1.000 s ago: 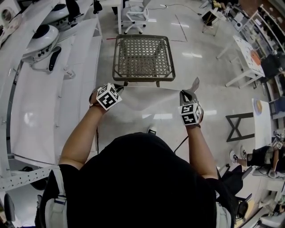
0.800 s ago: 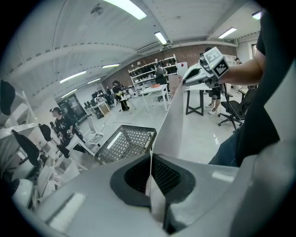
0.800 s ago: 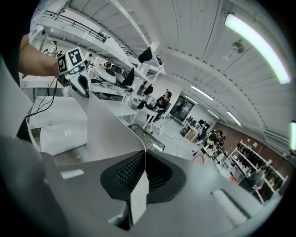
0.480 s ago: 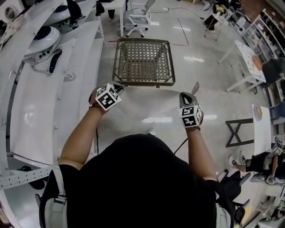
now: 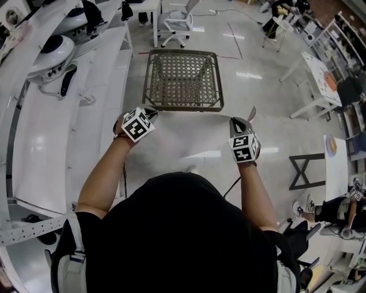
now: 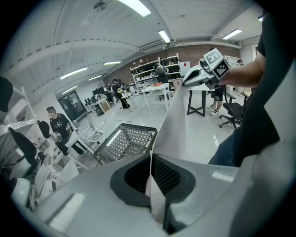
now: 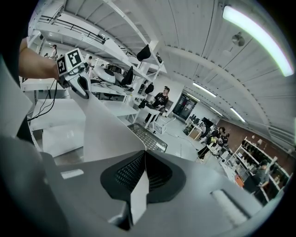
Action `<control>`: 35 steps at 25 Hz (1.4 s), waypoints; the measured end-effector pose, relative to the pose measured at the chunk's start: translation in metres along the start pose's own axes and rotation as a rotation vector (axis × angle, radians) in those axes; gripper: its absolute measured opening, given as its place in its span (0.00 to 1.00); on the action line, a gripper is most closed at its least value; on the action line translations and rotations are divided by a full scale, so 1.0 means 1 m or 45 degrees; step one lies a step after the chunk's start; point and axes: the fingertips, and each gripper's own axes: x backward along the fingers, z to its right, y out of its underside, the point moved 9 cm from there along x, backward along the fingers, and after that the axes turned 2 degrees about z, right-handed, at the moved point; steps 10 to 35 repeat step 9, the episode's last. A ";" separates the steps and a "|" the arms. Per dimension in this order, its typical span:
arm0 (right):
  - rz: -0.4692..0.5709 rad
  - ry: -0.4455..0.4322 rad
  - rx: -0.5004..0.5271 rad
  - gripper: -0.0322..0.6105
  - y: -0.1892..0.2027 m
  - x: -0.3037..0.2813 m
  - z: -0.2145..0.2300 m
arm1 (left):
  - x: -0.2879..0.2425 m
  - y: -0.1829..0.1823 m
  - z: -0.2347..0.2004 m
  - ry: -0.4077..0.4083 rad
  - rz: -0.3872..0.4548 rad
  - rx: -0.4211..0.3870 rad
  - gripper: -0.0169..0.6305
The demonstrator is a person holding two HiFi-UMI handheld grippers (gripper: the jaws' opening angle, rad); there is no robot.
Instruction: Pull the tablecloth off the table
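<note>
The white tablecloth (image 5: 189, 134) hangs stretched between my two grippers, in front of my chest and clear of the bare metal mesh table (image 5: 183, 80) just beyond it. My left gripper (image 5: 152, 113) is shut on the cloth's left corner and my right gripper (image 5: 238, 122) on its right corner. In the left gripper view the tablecloth (image 6: 178, 120) runs from the shut jaws up to the right gripper (image 6: 194, 79), with the mesh table (image 6: 127, 141) behind. In the right gripper view the tablecloth (image 7: 101, 125) leads to the left gripper (image 7: 79, 82), and the mesh table (image 7: 148, 136) shows past it.
Long white benches (image 5: 63, 131) with white machines (image 5: 54, 54) run along the left. A white office chair (image 5: 174, 17) stands beyond the table. White tables (image 5: 314, 74) and a black stand (image 5: 303, 169) are on the right. People stand in the background (image 6: 58, 125).
Both grippers keep their hold on the cloth and have barely shifted; the cloth stays spread between them, off the table.
</note>
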 end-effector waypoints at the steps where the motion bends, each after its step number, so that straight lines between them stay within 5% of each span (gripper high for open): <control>1: -0.002 -0.001 -0.001 0.10 0.001 -0.001 0.001 | -0.002 -0.001 0.000 0.002 -0.001 0.001 0.03; 35: 0.000 0.004 -0.007 0.10 -0.002 -0.010 0.013 | -0.010 -0.008 -0.010 0.004 -0.001 0.003 0.03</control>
